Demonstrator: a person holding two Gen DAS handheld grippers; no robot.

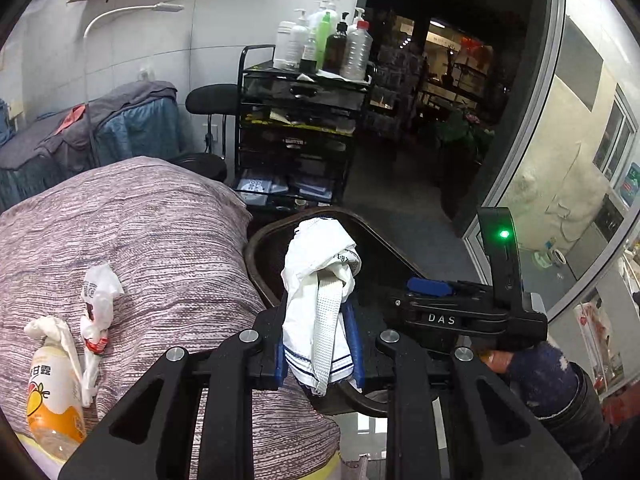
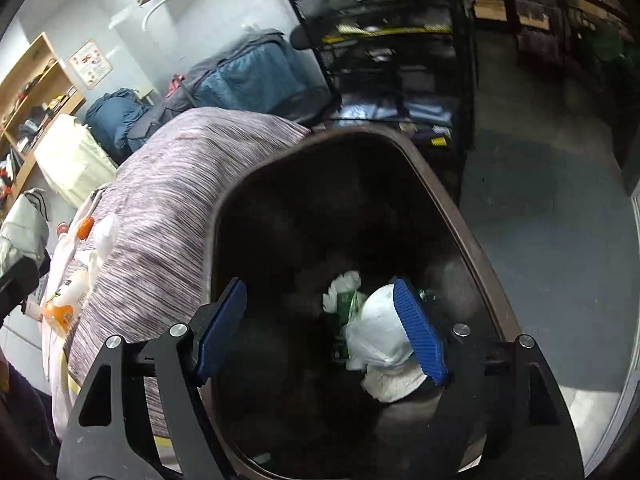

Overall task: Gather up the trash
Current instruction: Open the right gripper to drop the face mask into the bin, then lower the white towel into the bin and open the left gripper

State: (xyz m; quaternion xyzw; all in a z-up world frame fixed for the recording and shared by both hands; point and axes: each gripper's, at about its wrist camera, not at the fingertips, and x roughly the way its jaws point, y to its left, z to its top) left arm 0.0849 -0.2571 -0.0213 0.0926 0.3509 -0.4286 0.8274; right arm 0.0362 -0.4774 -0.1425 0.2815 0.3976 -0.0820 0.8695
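Note:
My left gripper point(image 1: 318, 346) is shut on a crumpled white wrapper point(image 1: 320, 280), held above the near rim of the dark brown bin point(image 1: 262, 240). On the striped cover lie a plastic bottle with an orange label point(image 1: 52, 392), a knotted white and red wrapper point(image 1: 98, 308) and a white tissue point(image 1: 50, 330). My right gripper point(image 2: 320, 330) hangs open over the bin's rim point(image 2: 460, 216). Down in the bin, a white plastic bag point(image 2: 378, 334) lies beside the right finger with green and white trash point(image 2: 344, 292) behind it. No pad presses on the bag.
The bed with the striped cover point(image 1: 152, 232) borders the bin on the left. A black wire cart point(image 1: 300, 128) loaded with bottles stands behind it, next to a black stool point(image 1: 212, 98). Grey floor point(image 2: 540, 220) and a glass door frame point(image 1: 532, 152) lie to the right.

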